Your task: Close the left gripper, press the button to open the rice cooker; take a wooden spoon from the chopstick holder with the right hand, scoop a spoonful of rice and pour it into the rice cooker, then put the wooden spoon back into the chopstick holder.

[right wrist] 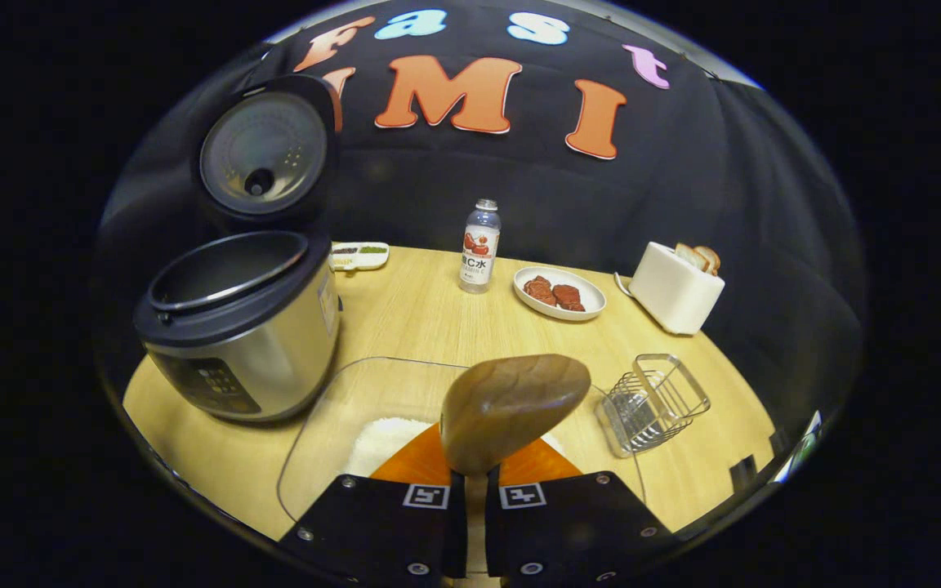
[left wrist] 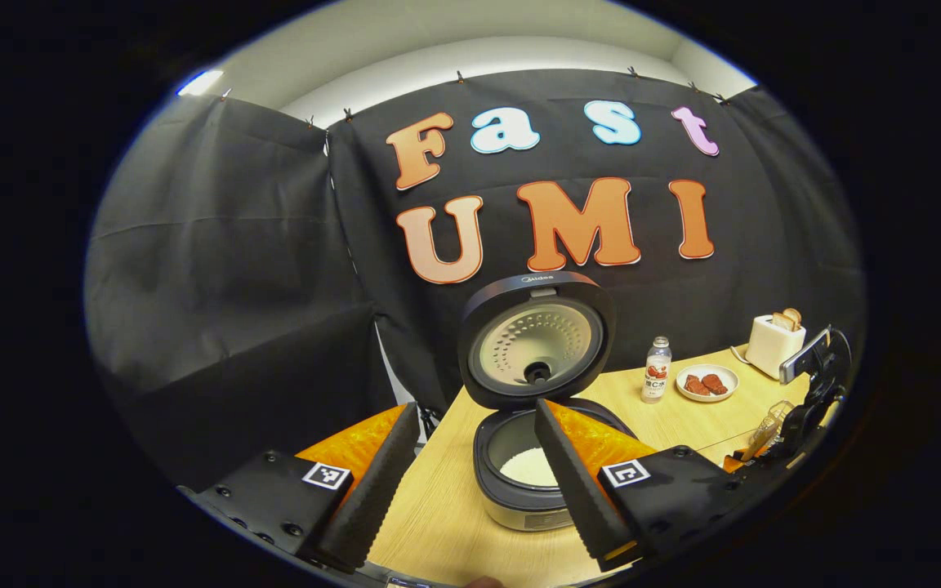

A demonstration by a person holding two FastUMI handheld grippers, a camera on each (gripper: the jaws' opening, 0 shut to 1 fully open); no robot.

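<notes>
Rice cooker (right wrist: 242, 327): lid (left wrist: 537, 343) up, so the button press is done. Stands on the wooden table (right wrist: 430, 310), left side in the right gripper view.
Pot contents: white rice (left wrist: 529, 467) on the bottom, seen in the left gripper view. Can't tell if it's from a pour or was there already.
Left gripper (left wrist: 470, 482): jaws wide apart, holding nothing, hovering just short of the cooker and looking into the open pot.
Right gripper (right wrist: 474, 490): jaws together, clamped on the handle of the wooden spoon (right wrist: 511, 412), bowl pointing forward and up.
Spoon load: only the rounded back of the bowl shows, can't tell if it carries rice.
Spoon position: above the clear rice container (right wrist: 356, 408), with its rice (right wrist: 385, 441) right below.
Chopstick holder (right wrist: 654, 400): wire basket, looks empty, just right of the container, so the spoon is out.
Done: cooker open, spoon taken.
Stage guess: at the scooping step, or between scoop and pour.
Left: pour into the cooker if not done, then spoon back in the holder.
Other stuff: bottle (right wrist: 479, 247), plate of meat (right wrist: 559, 292), toaster (right wrist: 675, 286) at the back, uninvolved.
</notes>
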